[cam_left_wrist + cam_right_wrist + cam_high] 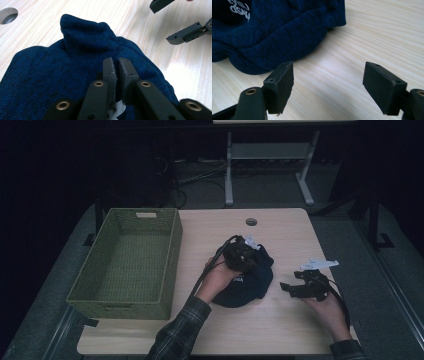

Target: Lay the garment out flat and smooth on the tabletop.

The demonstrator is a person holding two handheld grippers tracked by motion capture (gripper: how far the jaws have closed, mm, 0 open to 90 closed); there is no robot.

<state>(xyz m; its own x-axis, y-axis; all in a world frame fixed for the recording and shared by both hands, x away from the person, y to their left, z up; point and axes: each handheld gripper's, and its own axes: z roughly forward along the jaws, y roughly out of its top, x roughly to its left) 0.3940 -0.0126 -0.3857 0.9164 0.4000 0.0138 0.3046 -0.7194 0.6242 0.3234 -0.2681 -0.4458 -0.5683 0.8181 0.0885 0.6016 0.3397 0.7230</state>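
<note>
Listing, left to right:
Basket (165, 245): green woven, rectangular, on the left part of the tabletop; a cut handle slot shows in its far wall.
Tabletop (280, 320): pale wood grain; a round hole (251, 221) near its far edge.
Left tool (117, 72): clenched on the cloth, jaws nearly together with a fold of knit pinched between them; a scrap of white shows low between the jaws. In the high view it sits on top of the cloth, a cable running back along the plaid sleeve (177, 332).
Cloth (62, 75): dark blue knit, bunched in a heap at the middle of the tabletop, right of the basket and apart from it; white lettering on one fold (239, 8), too small to read.
Right tool (329, 87): released, jaws wide with bare tabletop between them; near the cloth's right edge, not touching it; held in the person's right hand (330, 307).
</note>
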